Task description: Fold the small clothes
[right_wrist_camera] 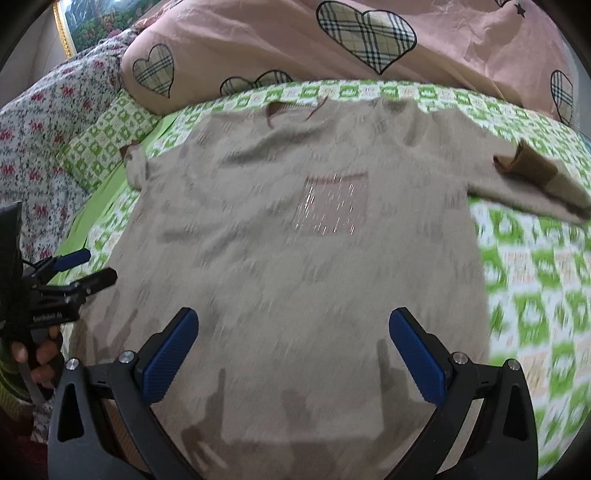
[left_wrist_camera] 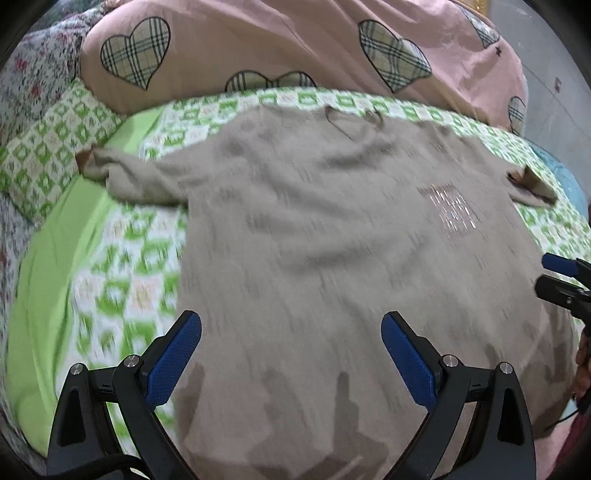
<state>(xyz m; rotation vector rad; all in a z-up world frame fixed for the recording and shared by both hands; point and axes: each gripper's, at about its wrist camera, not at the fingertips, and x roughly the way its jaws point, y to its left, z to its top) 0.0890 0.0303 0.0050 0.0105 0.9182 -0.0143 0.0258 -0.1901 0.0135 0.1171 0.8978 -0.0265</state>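
Observation:
A beige long-sleeved sweater (left_wrist_camera: 314,240) lies flat, front up, on a green and white checked bedsheet (left_wrist_camera: 122,258), collar far from me, with a sparkly pocket patch (left_wrist_camera: 450,210). Both sleeves spread sideways with brown cuffs. My left gripper (left_wrist_camera: 291,332) is open and empty above the lower left part of the sweater. My right gripper (right_wrist_camera: 293,330) is open and empty above the sweater (right_wrist_camera: 295,258) near its hem. Each gripper shows at the edge of the other's view: the right one in the left wrist view (left_wrist_camera: 554,275), the left one in the right wrist view (right_wrist_camera: 88,266). The frames are motion-blurred.
A pink duvet with plaid hearts (left_wrist_camera: 277,44) is bunched along the far side of the bed. A checked pillow (left_wrist_camera: 44,147) and a floral quilt (right_wrist_camera: 40,125) lie at the left. A framed picture (right_wrist_camera: 96,18) hangs behind.

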